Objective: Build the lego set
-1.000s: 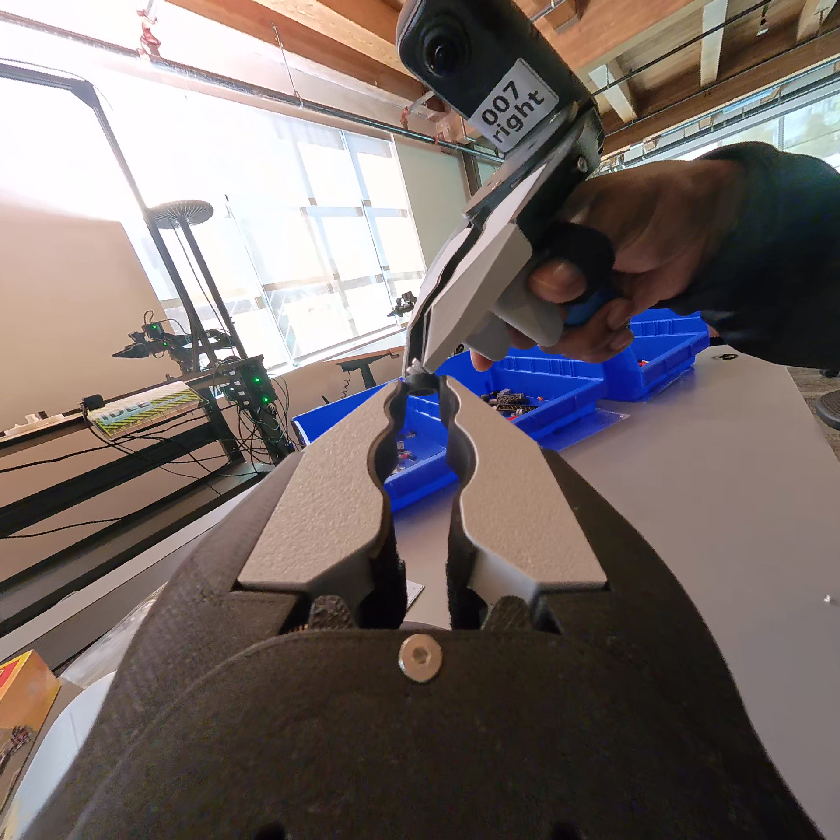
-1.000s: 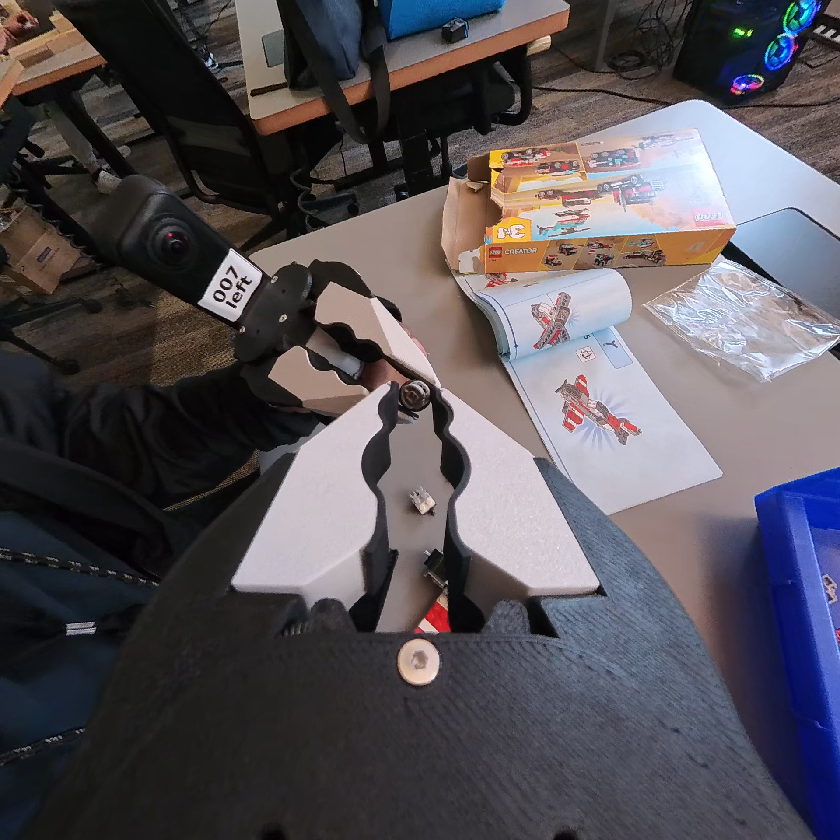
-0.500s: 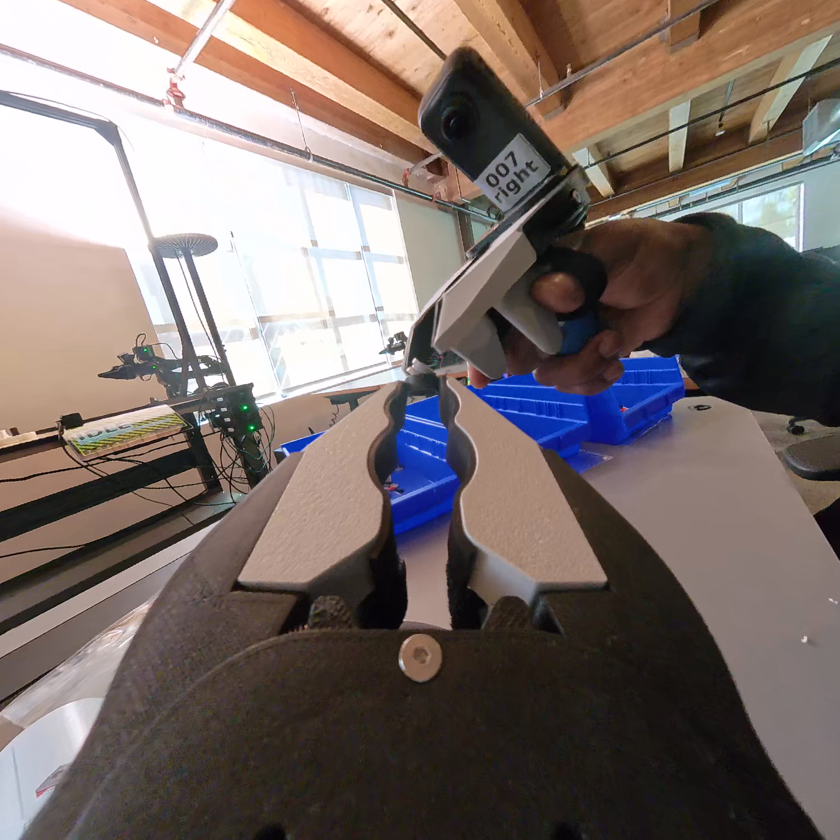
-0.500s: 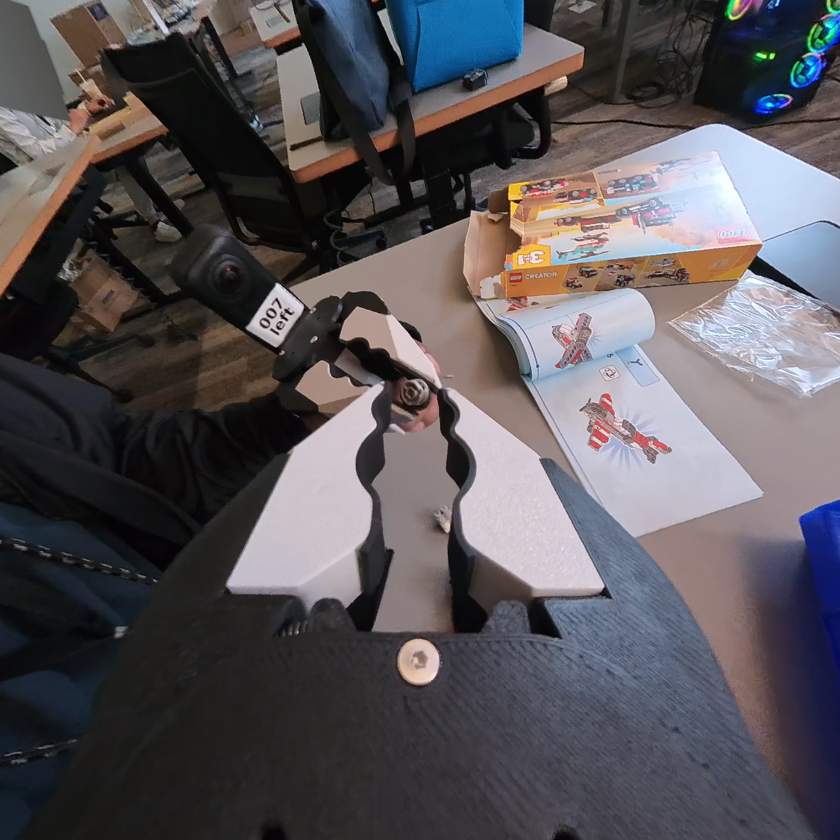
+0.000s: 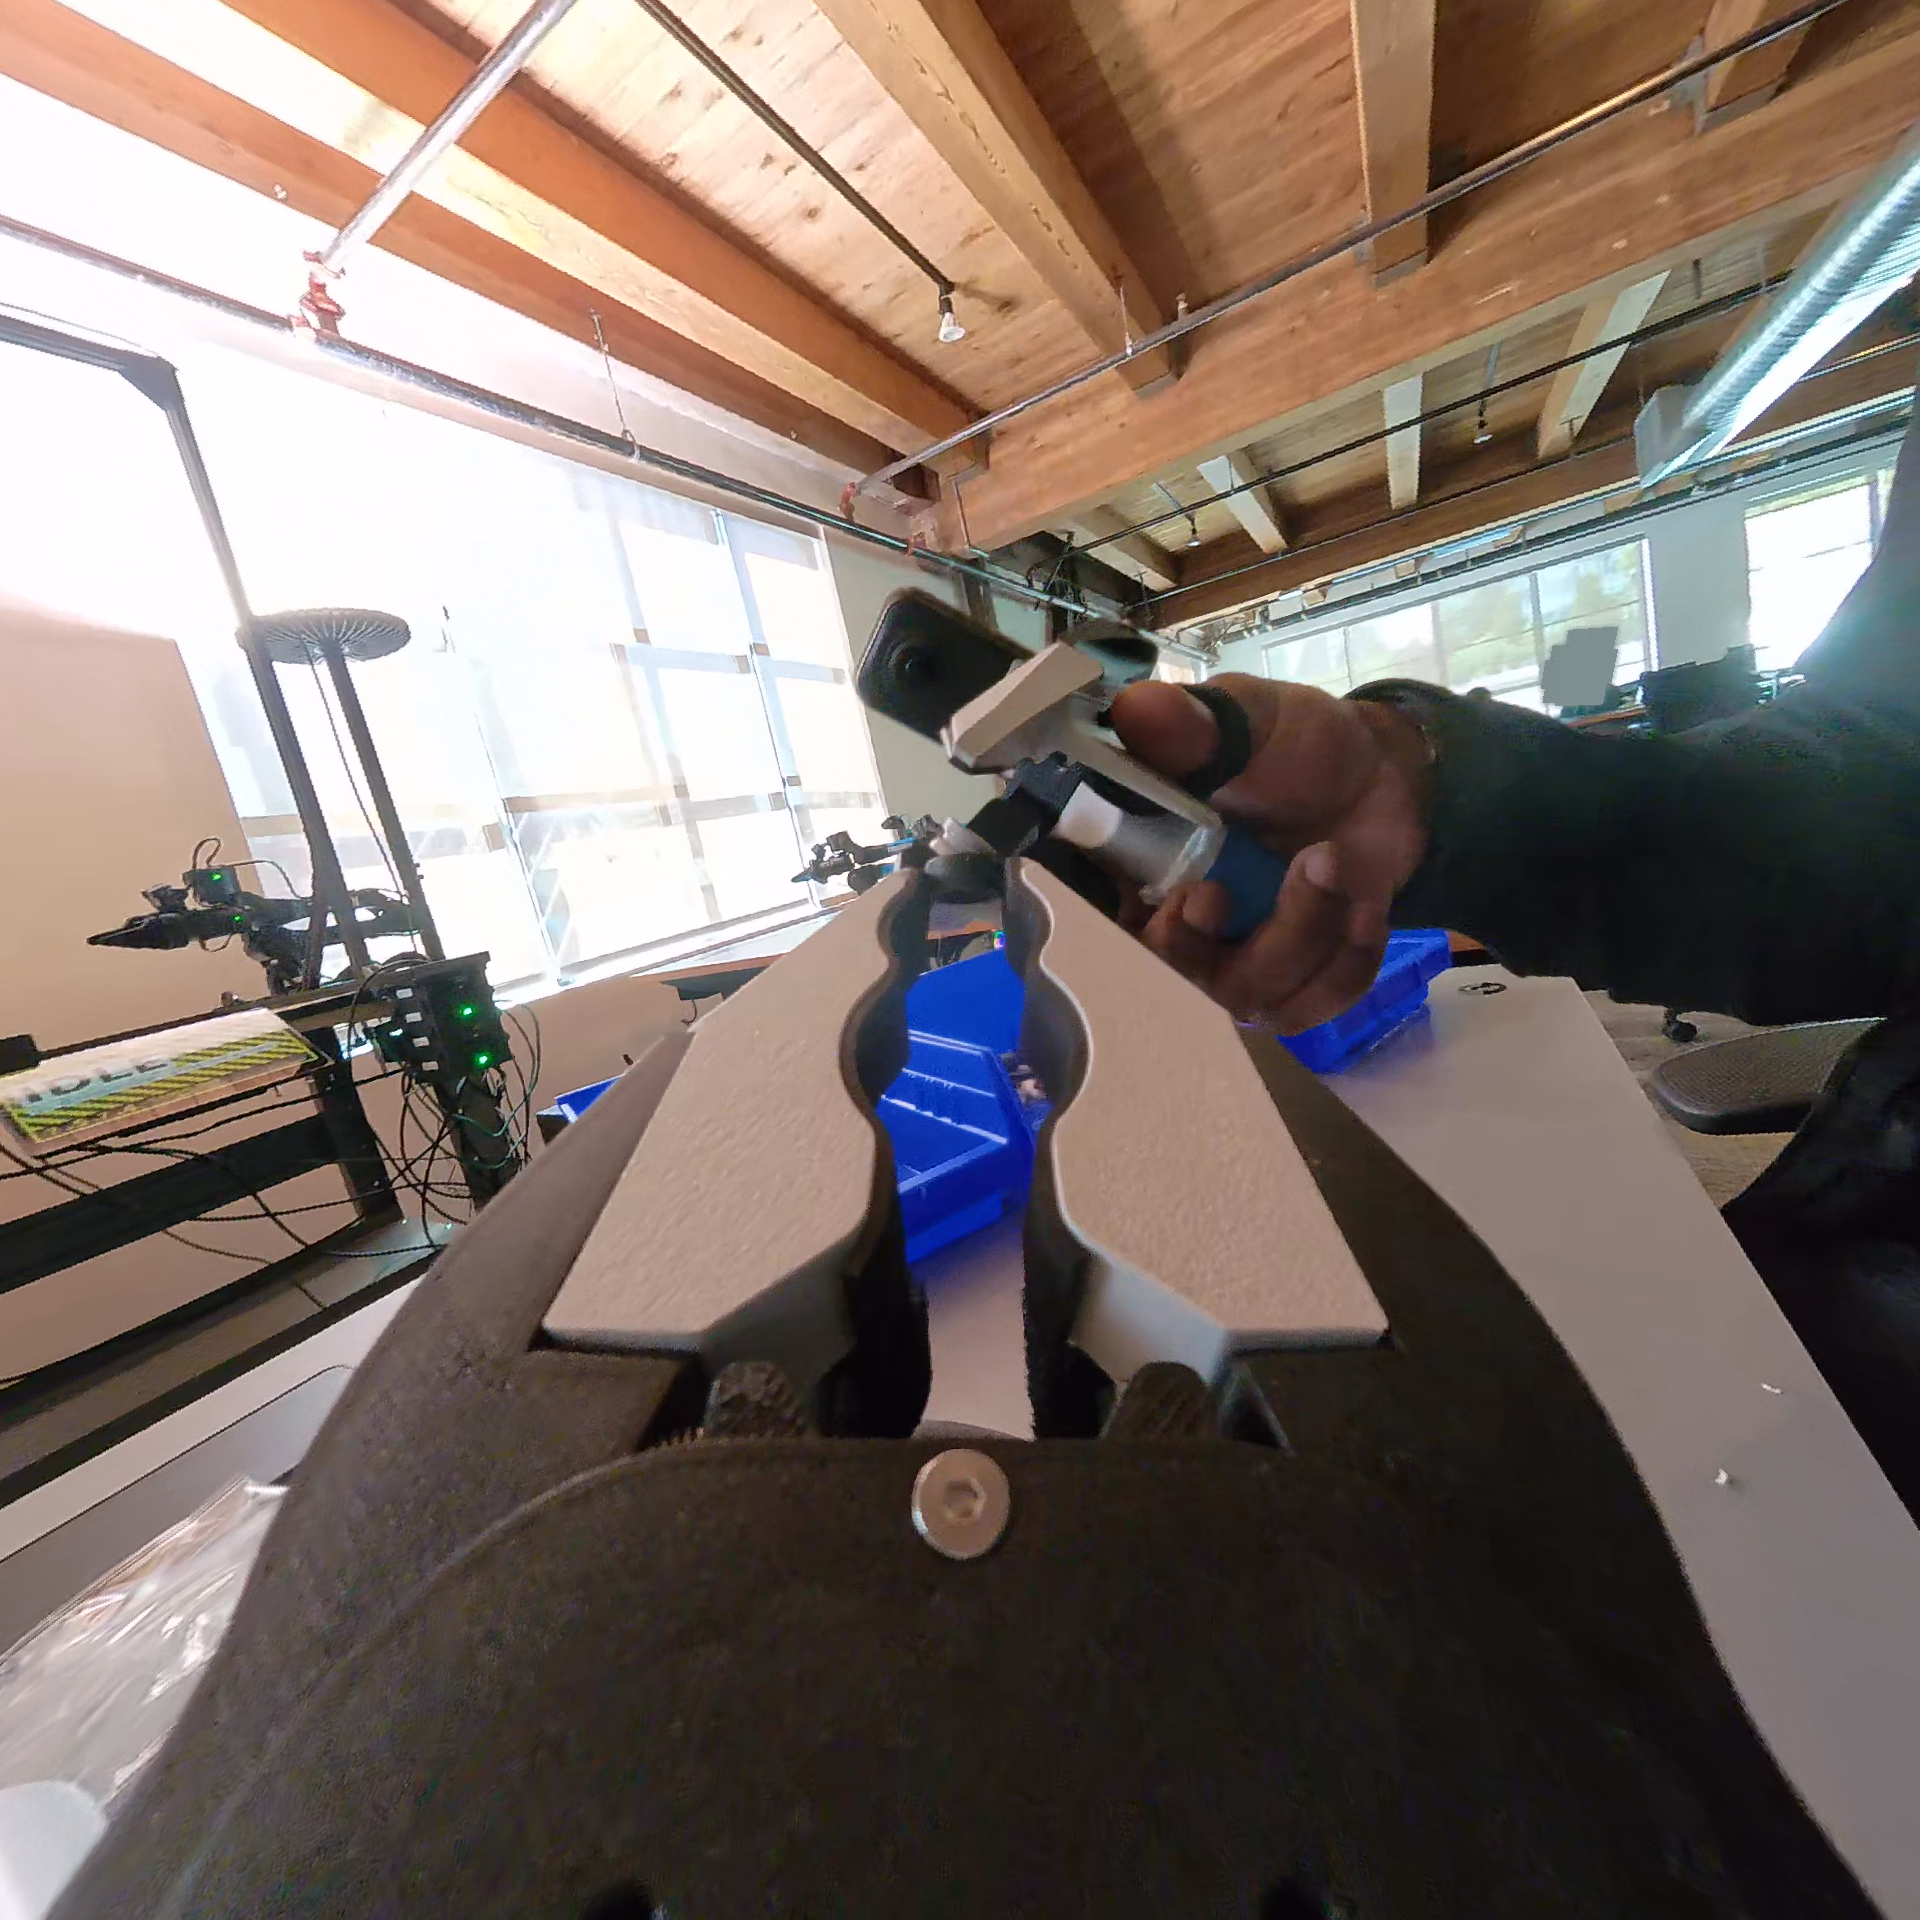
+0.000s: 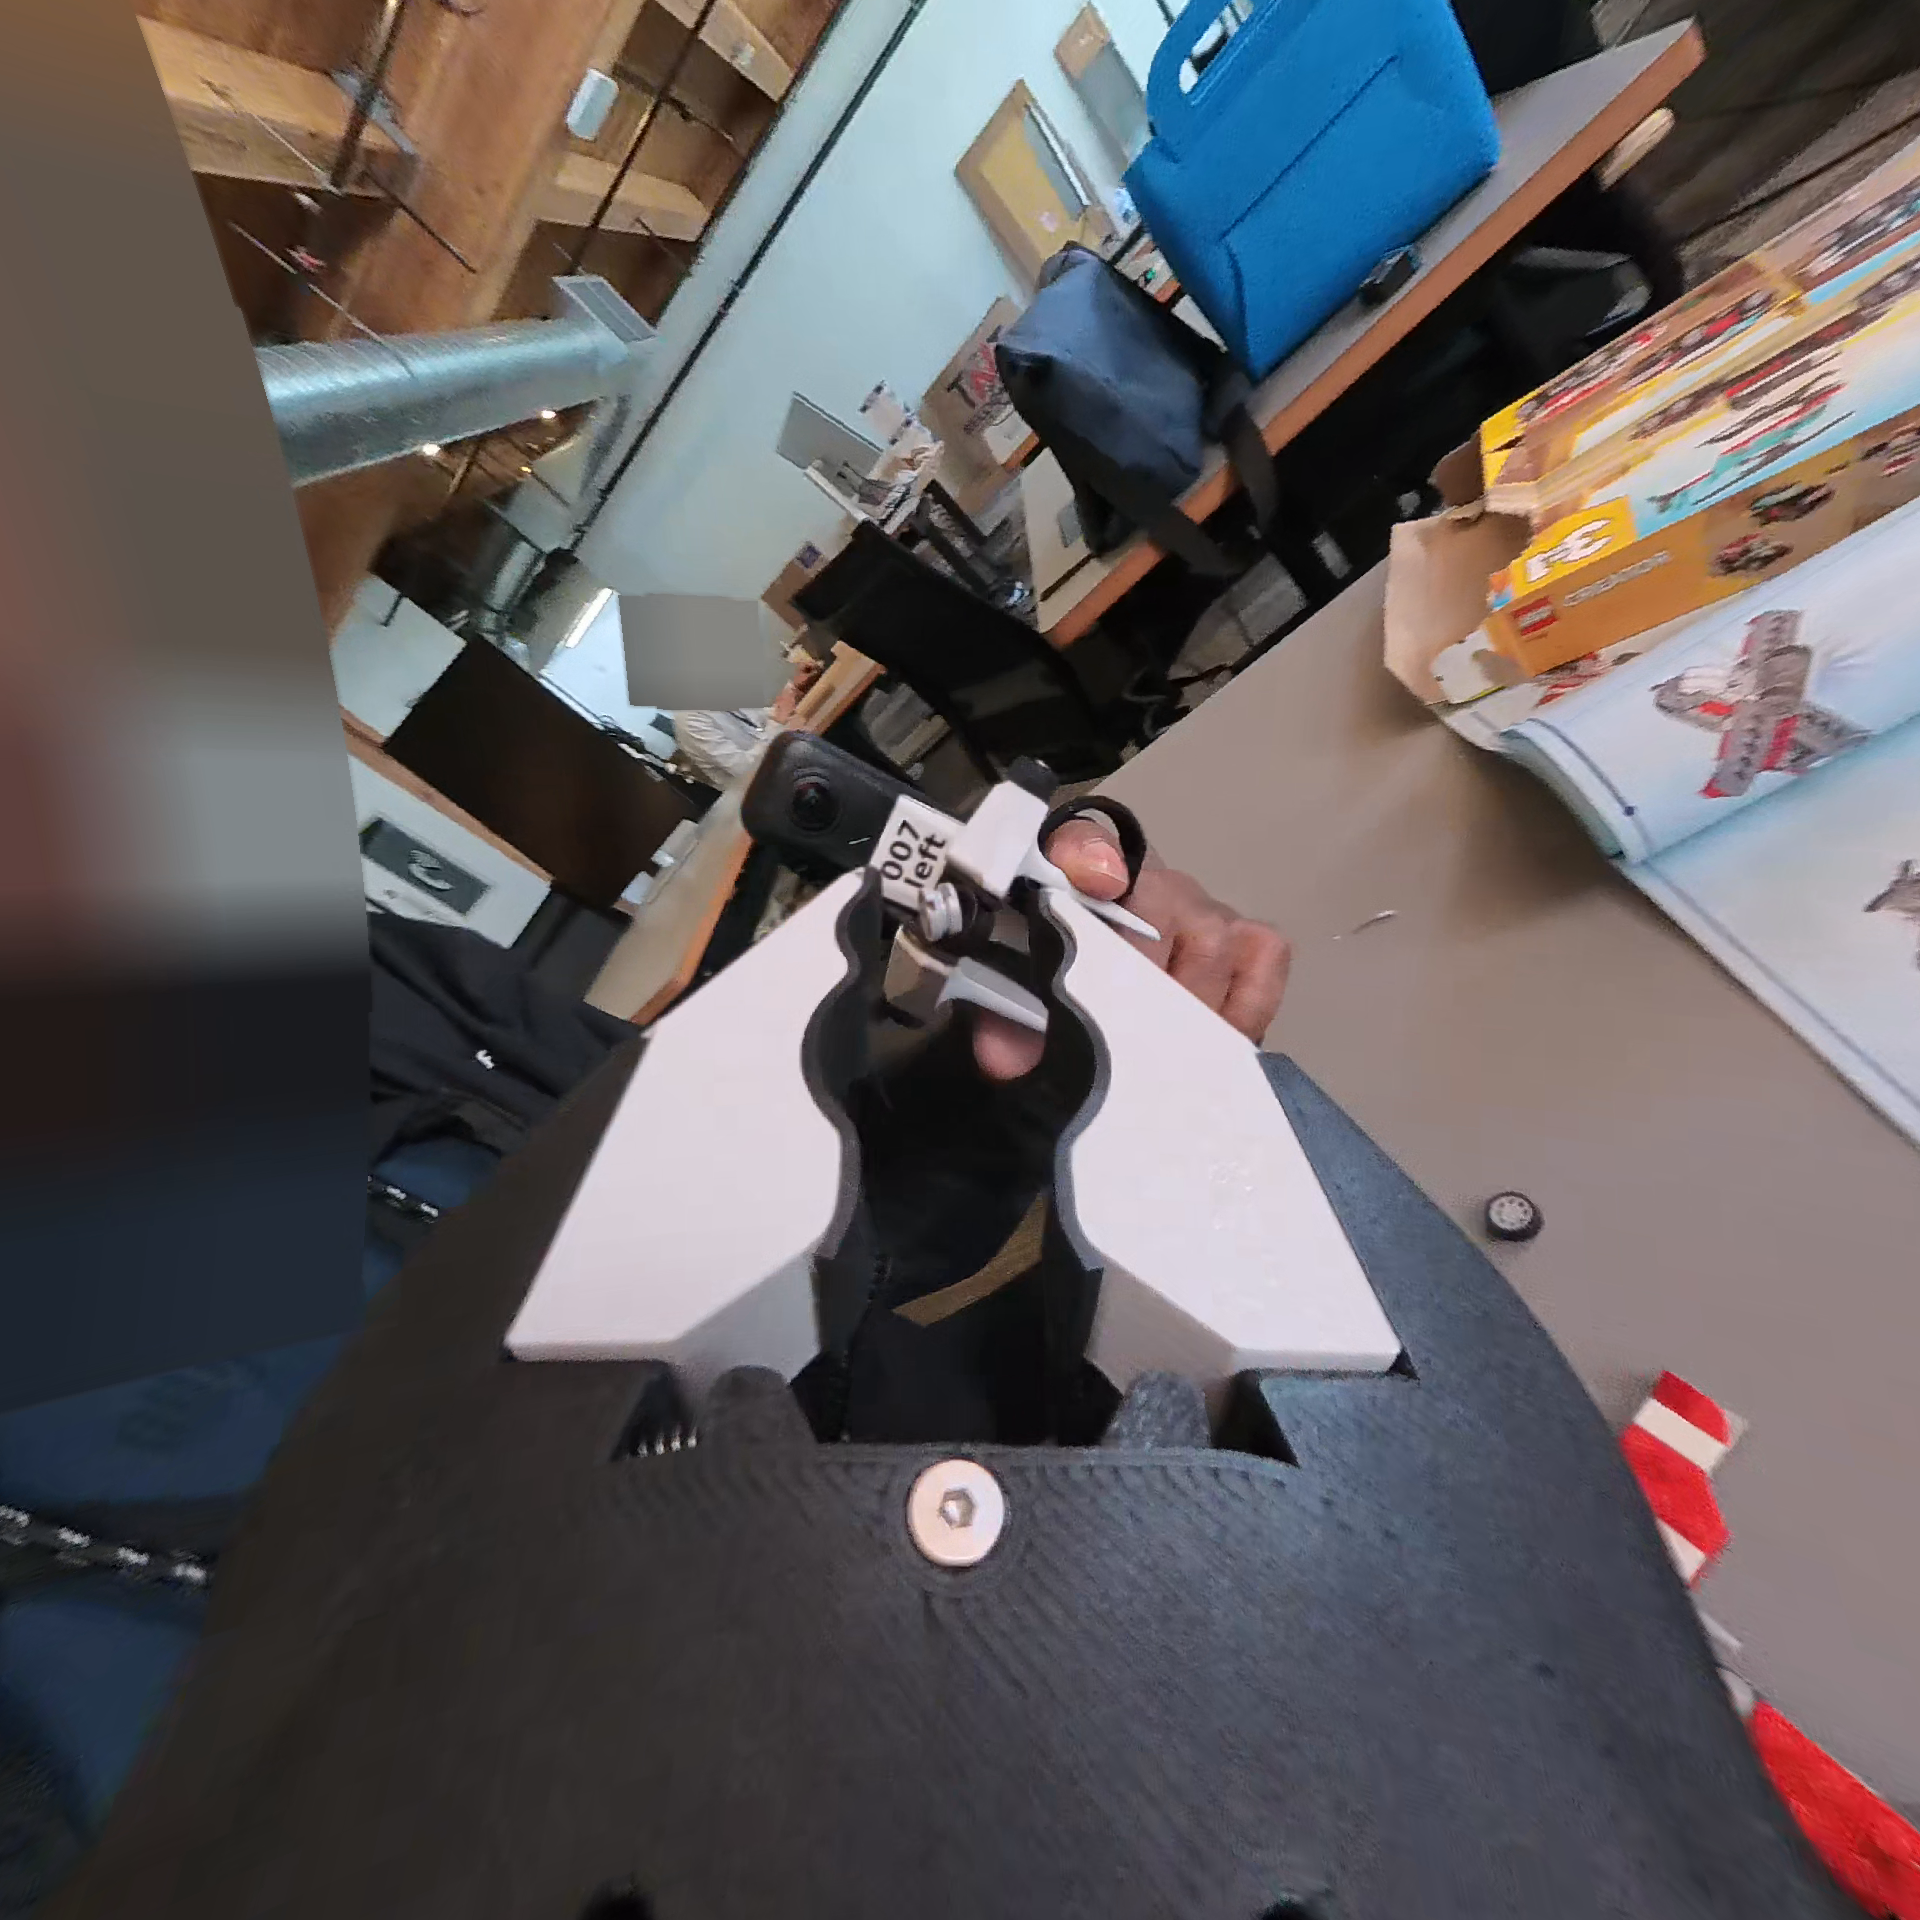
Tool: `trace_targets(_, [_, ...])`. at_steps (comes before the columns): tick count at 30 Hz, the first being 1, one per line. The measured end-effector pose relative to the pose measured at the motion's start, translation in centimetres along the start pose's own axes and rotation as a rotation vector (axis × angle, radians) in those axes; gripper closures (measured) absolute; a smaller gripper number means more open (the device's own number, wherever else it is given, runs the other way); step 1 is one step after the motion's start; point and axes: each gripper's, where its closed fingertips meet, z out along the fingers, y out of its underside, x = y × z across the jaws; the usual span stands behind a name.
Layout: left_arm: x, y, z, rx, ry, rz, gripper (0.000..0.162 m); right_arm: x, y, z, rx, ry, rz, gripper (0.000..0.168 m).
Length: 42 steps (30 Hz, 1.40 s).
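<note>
Gripper tips hiding small wheel piece

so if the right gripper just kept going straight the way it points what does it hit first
Most likely the left gripper: its tips sit right at the right gripper tips, around a small grey wheel piece. The hand holding the left gripper comes next. Depth is unclear.

Left wrist view: camera sits behind the left gripper, tilted upward over the grey table toward windows and ceiling beams, with the right gripper close ahead, tip to tip. Right wrist view: camera behind the right gripper, rolled sideways (horizon slanted), facing the left gripper. The views oppose each other and share the tabletop and the meeting fingertips.
</note>
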Motion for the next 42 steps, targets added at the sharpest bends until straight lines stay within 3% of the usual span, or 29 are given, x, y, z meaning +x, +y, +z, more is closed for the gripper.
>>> trace_targets(11, [0.5, -0.3, 0.1, 0.015, 0.034, -0.012, 0.149, -0.3, 1.0, 0.5, -0.027, -0.096, 0.071, 0.140])
trace_targets(24, [0.8, -0.6, 0.1, 0.026, 0.046, -0.014, 0.149, -1.0, 1.5, 1.0, -0.044, -0.171, 0.122, 0.153])
trace_targets(33, [0.8, -0.8, 0.0, 0.031, 0.050, -0.013, 0.149, -1.3, 1.1, 0.8, -0.025, -0.191, 0.134, 0.146])
trace_targets(42, [1.0, -0.9, 0.1, 0.032, 0.062, -0.010, 0.149, -1.3, 1.4, 1.1, -0.031, -0.206, 0.161, 0.153])
